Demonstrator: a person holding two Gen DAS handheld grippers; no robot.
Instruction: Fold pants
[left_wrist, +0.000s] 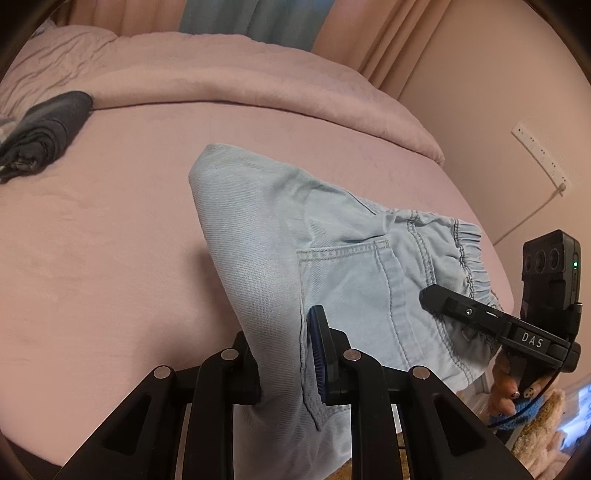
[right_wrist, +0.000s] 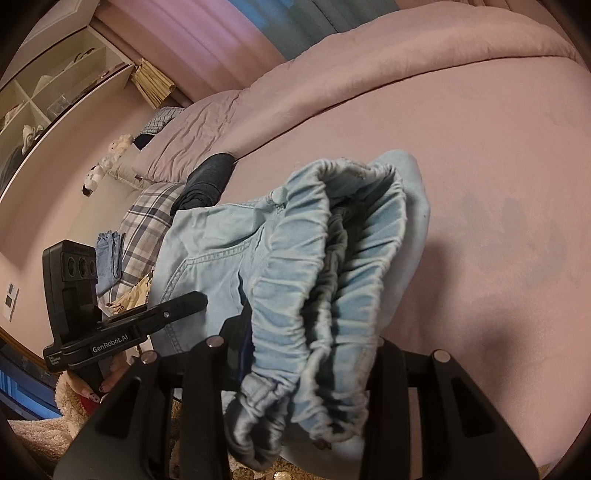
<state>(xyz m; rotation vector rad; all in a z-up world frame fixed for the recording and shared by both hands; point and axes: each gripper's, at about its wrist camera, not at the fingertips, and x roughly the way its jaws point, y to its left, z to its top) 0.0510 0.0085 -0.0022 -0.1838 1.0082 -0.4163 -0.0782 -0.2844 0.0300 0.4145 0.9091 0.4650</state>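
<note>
Pants (left_wrist: 332, 236) hanging over pink bed (left_wrist: 110, 240), left gripper (left_wrist: 284, 354) clamping leg fold, right gripper (right_wrist: 306, 354) clamping bunched waistband

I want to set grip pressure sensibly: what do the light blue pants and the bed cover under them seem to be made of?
Pants: apparently soft, washed light denim or cotton twill, matte; diagonal weave, contrast stitching on the pocket, gathered elastic waistband. Bed cover: probably a smooth, matte pink woven sheet, faintly creased; the fibre cannot be told.
</note>
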